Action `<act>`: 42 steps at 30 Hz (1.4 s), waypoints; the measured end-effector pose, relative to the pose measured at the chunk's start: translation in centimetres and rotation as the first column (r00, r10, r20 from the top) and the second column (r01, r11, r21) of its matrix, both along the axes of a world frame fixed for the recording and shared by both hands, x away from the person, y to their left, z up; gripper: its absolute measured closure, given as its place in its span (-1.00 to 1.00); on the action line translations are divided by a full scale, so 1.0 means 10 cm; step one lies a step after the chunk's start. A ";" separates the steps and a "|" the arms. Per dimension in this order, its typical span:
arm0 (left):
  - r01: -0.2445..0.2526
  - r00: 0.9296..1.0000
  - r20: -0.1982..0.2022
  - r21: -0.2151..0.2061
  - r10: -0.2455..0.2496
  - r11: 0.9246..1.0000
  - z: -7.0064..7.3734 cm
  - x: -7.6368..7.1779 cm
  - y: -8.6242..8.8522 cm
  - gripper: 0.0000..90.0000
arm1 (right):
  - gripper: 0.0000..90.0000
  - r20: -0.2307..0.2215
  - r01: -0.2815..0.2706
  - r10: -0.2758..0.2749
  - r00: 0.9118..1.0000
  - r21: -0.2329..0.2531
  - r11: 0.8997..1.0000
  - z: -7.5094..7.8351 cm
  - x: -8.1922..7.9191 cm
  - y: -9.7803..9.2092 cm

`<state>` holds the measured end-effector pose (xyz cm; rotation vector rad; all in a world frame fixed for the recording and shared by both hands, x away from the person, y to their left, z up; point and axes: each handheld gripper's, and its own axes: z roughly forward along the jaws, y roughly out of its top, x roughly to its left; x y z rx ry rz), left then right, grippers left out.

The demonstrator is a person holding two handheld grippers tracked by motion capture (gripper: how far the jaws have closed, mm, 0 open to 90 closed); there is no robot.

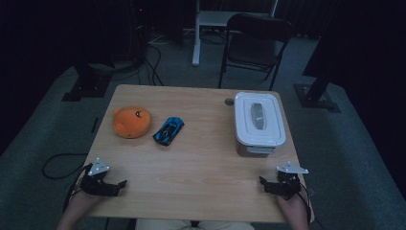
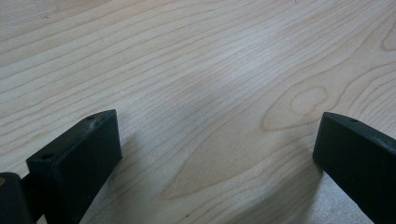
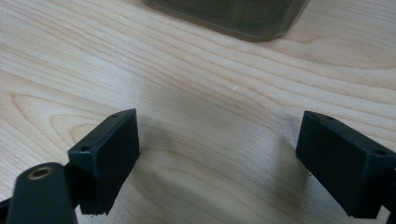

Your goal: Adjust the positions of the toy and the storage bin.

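On the near left corner of the pale wooden table (image 1: 201, 163): left gripper (image 1: 117, 186), black, two-jawed, held in a hand at the table's edge, jaws spread wide with nothing but bare wood grain between them (the left gripper view shows the same gap (image 2: 217, 154), jaws low over the surface).

On the near right corner: right gripper (image 1: 264, 184), black, grey three-cornered plate on top, jaws likewise spread and holding nothing; in the right gripper view (image 3: 217, 154) only table shows between them.

Ahead of the right gripper, near but not touching: rectangular grey plastic storage box with white lid (image 1: 259, 122), lid on, handle recess in its top. Its lower wall (image 3: 233, 16) appears just beyond the jaws in the right gripper view.

Ahead of the left gripper and somewhat toward the table's middle, well apart from it: small blue toy car (image 1: 168, 130), lying at an angle.

Just beside the car, on the side away from the box: round orange plush toy (image 1: 131, 121), the two close but apparently not touching.
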<state>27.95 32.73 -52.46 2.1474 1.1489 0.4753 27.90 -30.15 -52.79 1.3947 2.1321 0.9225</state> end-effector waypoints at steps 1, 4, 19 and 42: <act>0.000 1.000 0.000 0.000 0.000 1.000 0.00 0.00 0.00 -0.97 | -0.70 0.000 0.000 0.000 1.000 0.001 1.000 0.00 0.00 0.00; -0.003 1.000 0.000 0.000 0.003 1.000 0.00 0.00 0.00 -0.97 | -0.70 0.001 0.002 -0.002 1.000 0.001 1.000 0.00 0.00 0.00; -0.022 1.000 -0.009 0.010 0.022 1.000 0.01 -0.01 -0.03 -0.97 | -0.70 0.000 -0.003 0.003 1.000 0.002 1.000 0.00 0.00 0.00; -0.014 0.999 -0.045 0.016 0.014 1.000 0.05 0.16 -0.17 -0.96 | -0.70 -0.001 -0.002 0.002 1.000 0.003 1.000 0.00 0.00 0.00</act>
